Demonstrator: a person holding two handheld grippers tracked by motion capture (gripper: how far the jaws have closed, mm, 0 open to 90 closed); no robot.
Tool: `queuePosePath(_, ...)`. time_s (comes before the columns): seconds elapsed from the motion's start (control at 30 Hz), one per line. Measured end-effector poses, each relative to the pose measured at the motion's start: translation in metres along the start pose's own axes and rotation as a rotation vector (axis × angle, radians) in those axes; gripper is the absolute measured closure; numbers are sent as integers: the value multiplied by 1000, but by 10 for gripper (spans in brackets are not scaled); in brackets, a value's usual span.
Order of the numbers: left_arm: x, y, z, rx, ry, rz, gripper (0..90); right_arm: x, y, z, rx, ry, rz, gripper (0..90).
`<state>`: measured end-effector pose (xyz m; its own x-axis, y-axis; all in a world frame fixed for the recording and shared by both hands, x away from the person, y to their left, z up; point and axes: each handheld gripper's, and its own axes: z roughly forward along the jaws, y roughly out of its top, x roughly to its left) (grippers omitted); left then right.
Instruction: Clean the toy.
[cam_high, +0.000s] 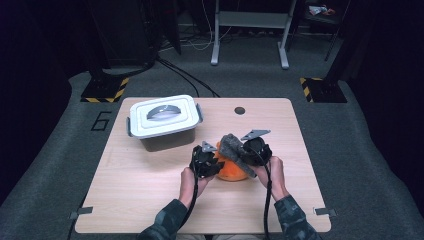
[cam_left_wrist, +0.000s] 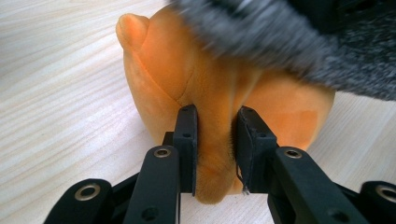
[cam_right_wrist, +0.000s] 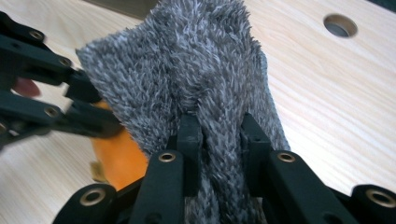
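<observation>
Pale wooden table (cam_high: 150, 200), box (cam_high: 164, 120) lidded at its rear left. Mid-table, left gripper (cam_left_wrist: 215, 154) pinches the orange toy (cam_left_wrist: 187, 84); right gripper (cam_right_wrist: 218, 154) clamps grey cloth (cam_right_wrist: 196, 70) over it. Wiping looks underway, not finished.

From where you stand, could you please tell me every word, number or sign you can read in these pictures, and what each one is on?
"6": a dark numeral on the grey floor, just left of the table.
Yellow-and-black hazard stripes, no wording: on the two stand feet on the floor, left and right.
Nothing readable on the white lidded box, the orange soft item, the grey fuzzy cloth or either gripper.
</observation>
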<state>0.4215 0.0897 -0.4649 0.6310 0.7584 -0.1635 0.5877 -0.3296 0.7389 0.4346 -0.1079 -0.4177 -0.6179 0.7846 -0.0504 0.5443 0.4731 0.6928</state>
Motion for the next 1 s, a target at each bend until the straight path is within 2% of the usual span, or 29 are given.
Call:
queuePosePath(0.33,-1,0,0,6,-3,-2,714,-26,-28,-5,1,-20,103,744)
queuePosePath(0.53,0,1,0,7,-5,13,714,-38,-44,-2,29,-36,140,745)
queuePosePath(0.77,0,0,1,-5,1,-2,713,-52,-67,12,90,-54,190,745)
queuePosePath(0.87,0,0,0,-3,1,4,713,-55,-69,6,76,-58,212,745)
queuePosePath(0.93,0,0,-1,-3,0,5,713,-54,-60,-7,26,-71,205,746)
queuePosePath(1.0,0,0,-1,-3,0,6,713,-51,-51,-16,2,-66,185,746)
